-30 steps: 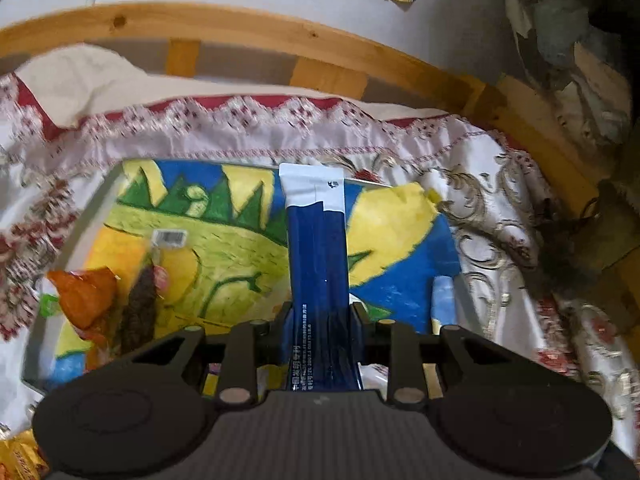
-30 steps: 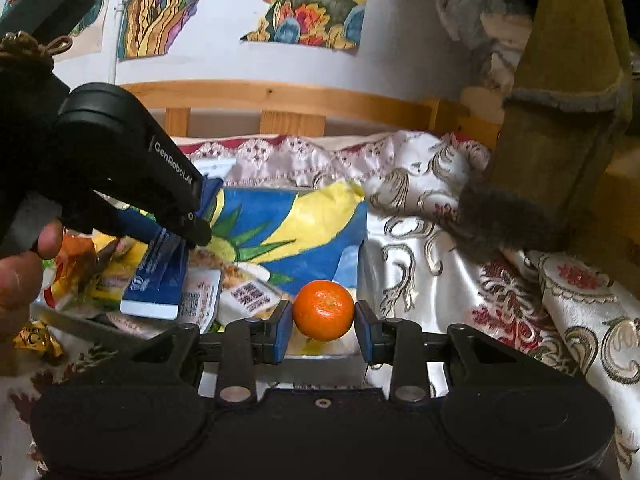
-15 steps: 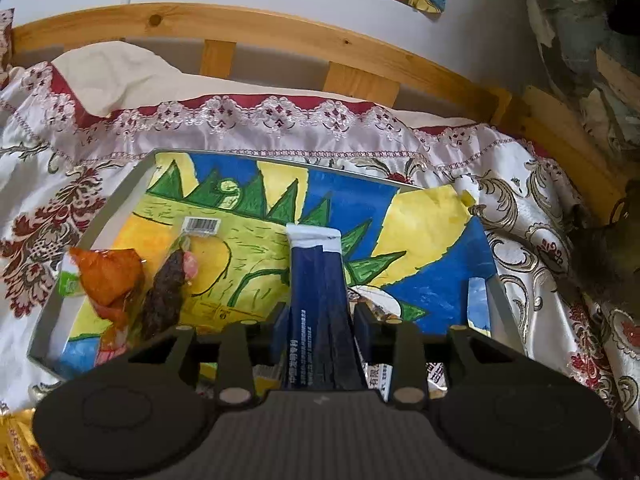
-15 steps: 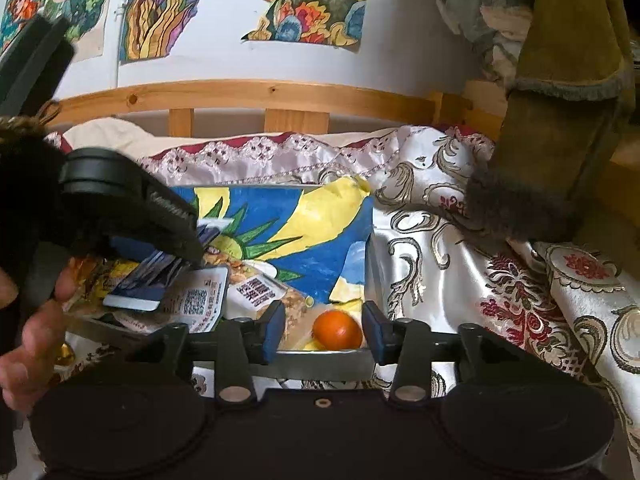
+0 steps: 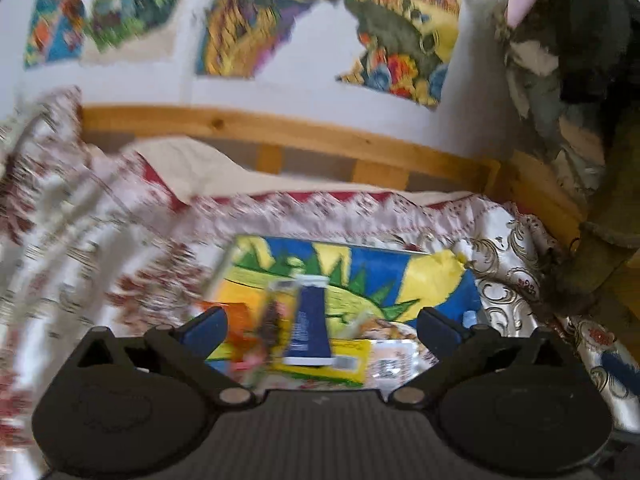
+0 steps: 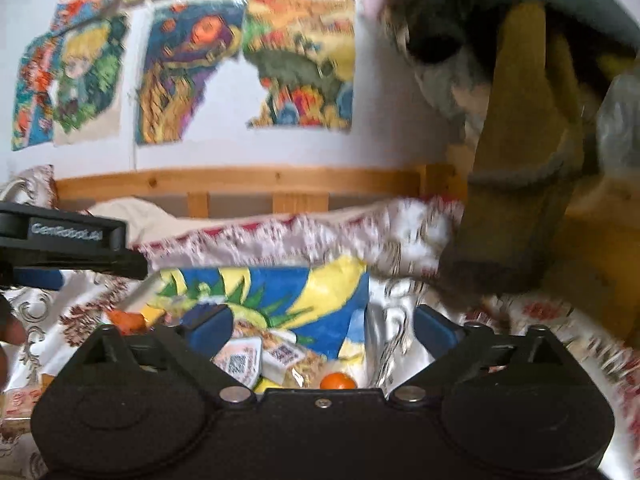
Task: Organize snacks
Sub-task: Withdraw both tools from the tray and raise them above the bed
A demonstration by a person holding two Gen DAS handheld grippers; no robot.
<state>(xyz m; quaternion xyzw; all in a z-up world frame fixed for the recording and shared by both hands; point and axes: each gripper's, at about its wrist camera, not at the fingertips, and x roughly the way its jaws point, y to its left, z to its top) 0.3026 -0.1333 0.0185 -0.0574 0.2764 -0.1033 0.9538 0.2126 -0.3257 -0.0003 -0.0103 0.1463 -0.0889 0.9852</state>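
Two tools stand wide open, their jaws having just been opening, nothing between them. The tray (image 5: 448,280) with the colourful drawing lies at the lower centre on the patterned cloth (image 5: 120,240). Left tool (image 5: 322,320): the blue packet (image 5: 310,328) lies in the tray. Right tool (image 6: 324,328): the mandarin (image 6: 337,381) rests at the tray's near corner.

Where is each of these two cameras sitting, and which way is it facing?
Left wrist: on the left gripper, looking past its open fingers at the tray and blue packet.
Right wrist: on the right gripper, over the tray's near corner and the orange; a fingertip and the other gripper show at left.
Shared: tray, wooden rail, wall pictures.
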